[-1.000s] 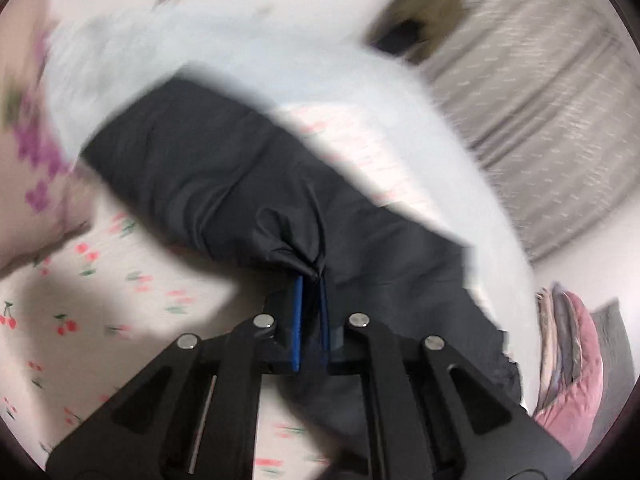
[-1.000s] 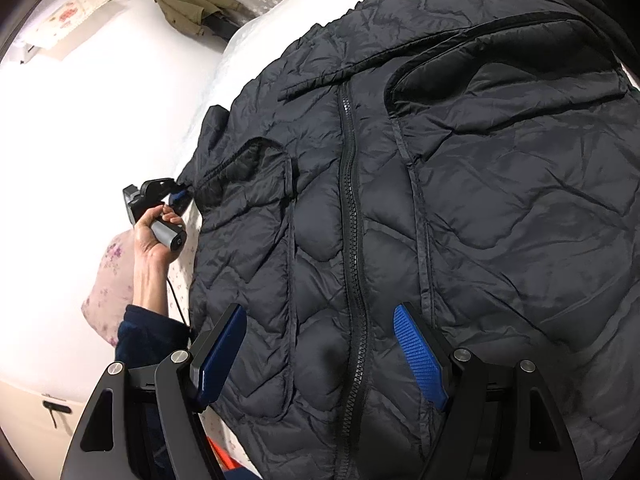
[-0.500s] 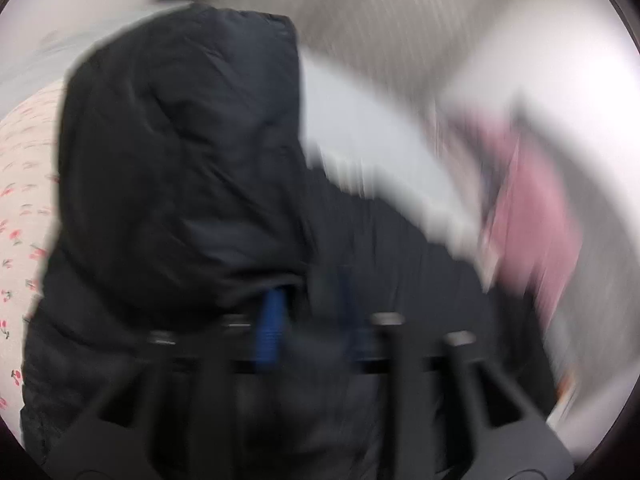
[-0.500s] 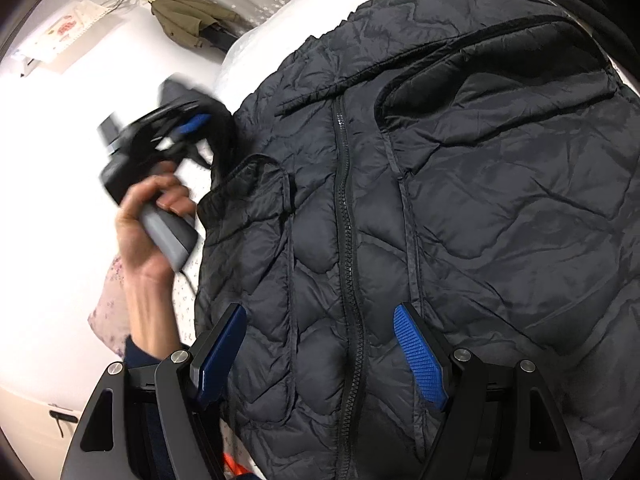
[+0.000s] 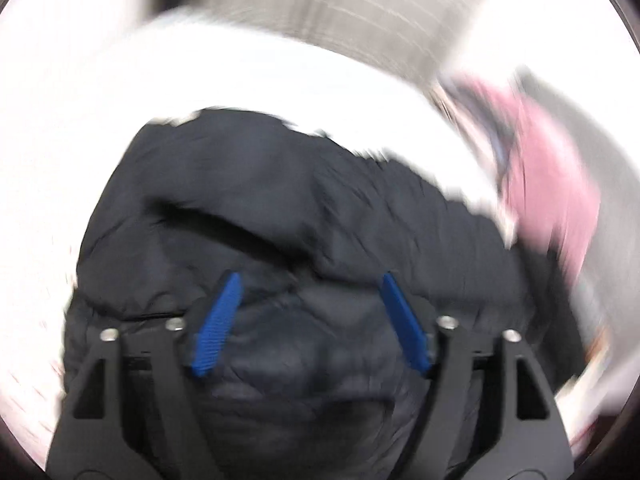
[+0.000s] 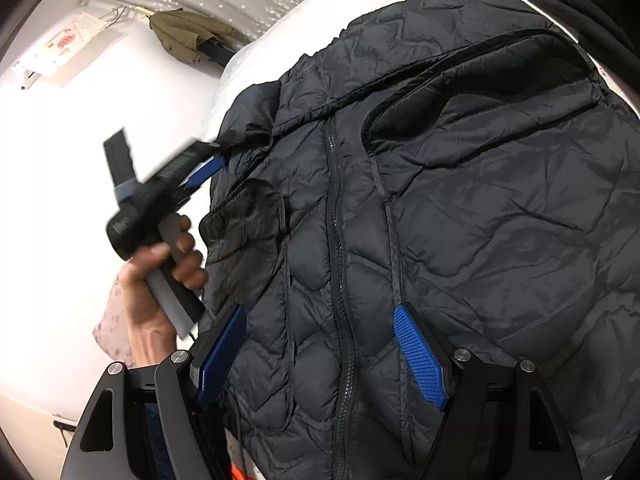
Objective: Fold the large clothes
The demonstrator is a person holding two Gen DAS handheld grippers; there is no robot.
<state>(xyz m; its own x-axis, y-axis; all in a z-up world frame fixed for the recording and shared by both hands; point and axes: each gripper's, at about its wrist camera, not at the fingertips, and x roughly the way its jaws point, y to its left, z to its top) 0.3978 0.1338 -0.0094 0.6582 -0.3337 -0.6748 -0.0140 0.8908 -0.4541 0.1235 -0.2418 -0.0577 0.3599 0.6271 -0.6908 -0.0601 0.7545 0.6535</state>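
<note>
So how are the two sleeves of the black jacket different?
The left sleeve, by the left gripper, looks small and bunched at the jacket's edge. The right sleeve lies wide and flat across the front. Both are folded in, black and puffy.

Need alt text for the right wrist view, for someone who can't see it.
A black quilted jacket lies zipped, front up, on a white bed. The open right claw hovers over its zipper; the left claw, in a hand, sits at its left edge.

Black quilted jacket (image 6: 460, 208) flat, front up, zipped; sleeve apparently folded inward
</note>
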